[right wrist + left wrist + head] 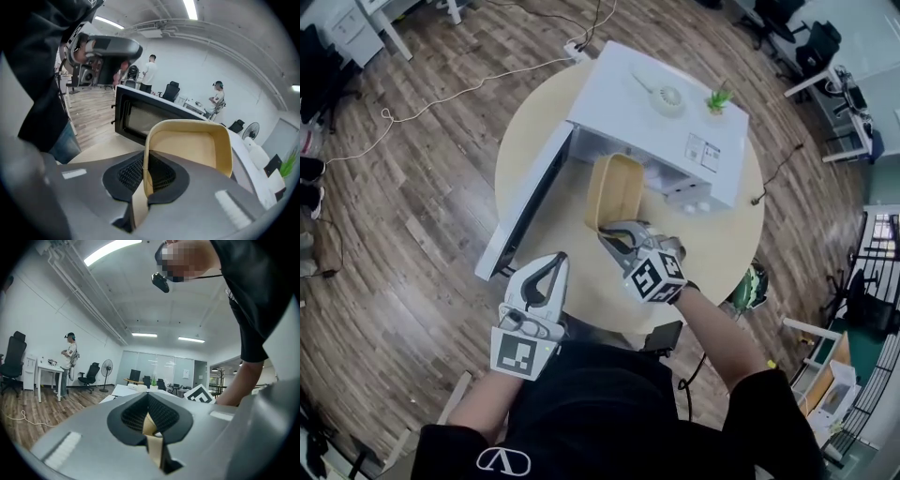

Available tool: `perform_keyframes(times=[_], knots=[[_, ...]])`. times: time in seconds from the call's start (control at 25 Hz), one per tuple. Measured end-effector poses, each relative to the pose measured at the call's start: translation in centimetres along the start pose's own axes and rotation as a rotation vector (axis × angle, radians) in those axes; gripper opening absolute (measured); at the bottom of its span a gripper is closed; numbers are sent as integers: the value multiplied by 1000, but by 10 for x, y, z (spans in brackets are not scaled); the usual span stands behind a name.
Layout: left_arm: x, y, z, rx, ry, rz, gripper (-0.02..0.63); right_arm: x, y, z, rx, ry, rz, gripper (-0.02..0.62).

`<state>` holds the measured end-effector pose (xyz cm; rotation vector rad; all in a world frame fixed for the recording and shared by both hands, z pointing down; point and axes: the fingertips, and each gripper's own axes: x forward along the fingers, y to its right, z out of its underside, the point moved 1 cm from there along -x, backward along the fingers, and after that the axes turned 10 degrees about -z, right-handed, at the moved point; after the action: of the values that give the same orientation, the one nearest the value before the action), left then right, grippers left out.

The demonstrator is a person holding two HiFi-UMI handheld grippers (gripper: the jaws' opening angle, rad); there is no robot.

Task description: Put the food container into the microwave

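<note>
- Right gripper [614, 234] sits centre frame in my head view, jaws clamped on the near rim of the food container [617, 192]
- My right gripper view confirms it: the tan rim [187, 150] is pinched between the black pads
- The container stands tipped up on edge over the round table [722, 244], just in front of the microwave [619, 103] opening, not inside
- Microwave door [525, 202] hangs open toward the left of the frame
- Left gripper [555, 262] is at lower left, jaws together on nothing, apart from the container
</note>
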<state>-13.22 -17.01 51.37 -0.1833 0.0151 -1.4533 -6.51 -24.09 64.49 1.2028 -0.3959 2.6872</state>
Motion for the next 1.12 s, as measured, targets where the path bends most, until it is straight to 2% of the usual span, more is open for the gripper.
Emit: perform_keyframes(times=[0.28,0.52,0.72,1.12], knots=[[3,2,10,-3,-11,2,0,36,21,66,5,-204,-79,12],[-2,4,25,-17,-47,-7,0,51,64,107,52,-297,-75,14],[-7,-4,37,-28,-79,-30,0,64,91,126,76,-355,-93,12],[-12,-8,48,-40,-102,-54,0,75,146,148,155,-407,59,14]])
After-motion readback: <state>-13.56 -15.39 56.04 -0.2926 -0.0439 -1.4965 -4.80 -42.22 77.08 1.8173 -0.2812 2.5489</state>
